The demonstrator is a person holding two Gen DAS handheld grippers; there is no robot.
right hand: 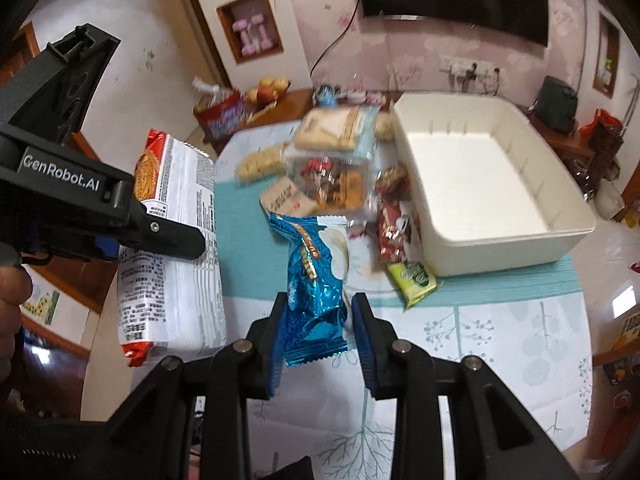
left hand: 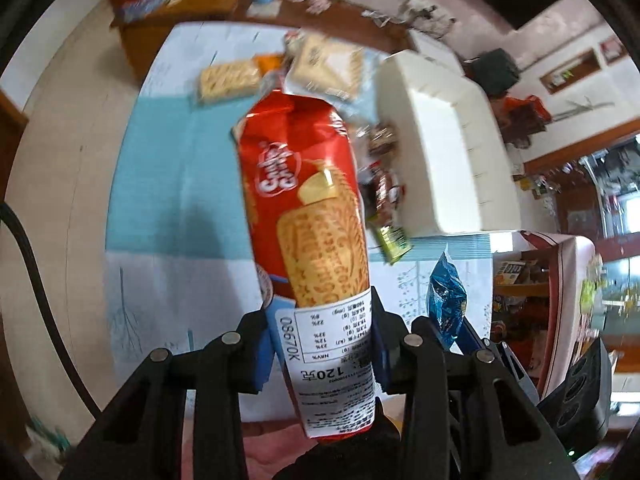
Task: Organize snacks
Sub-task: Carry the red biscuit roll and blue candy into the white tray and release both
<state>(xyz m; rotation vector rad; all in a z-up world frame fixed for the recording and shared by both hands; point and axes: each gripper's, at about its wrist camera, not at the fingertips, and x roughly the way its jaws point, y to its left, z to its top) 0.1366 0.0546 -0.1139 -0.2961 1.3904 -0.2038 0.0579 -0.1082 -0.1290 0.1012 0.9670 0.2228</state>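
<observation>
Where the worktop (right hand: 500, 320) runs under its pale blue, tree-printed cloth, a big white tub (right hand: 480, 184) stands at the far right corner, and nothing can be seen inside it. Just beside the tub's left wall, toward the far edge, loose snacks lie in a blurred heap: a clear bag of pale biscuits (right hand: 332, 128) on top, a long pale cracker pack (right hand: 256, 164) to its left, a red-brown wrapped bar (right hand: 394, 228) close against the tub, and a small green packet (right hand: 416, 280) nearest the front.

The left gripper (left hand: 320, 344) has its jaws clenched on a long red biscuit pack (left hand: 308, 208), gripping it at the end with the white label; the pack hangs in the air above the left side of the worktop, clear of the cloth. A hand (right hand: 10, 308) at the left of the right wrist view holds this gripper.

The right gripper (right hand: 320, 320) has its jaws clenched on a small shiny blue snack packet (right hand: 316, 280), lifted above the middle of the worktop, in front of the heap.
</observation>
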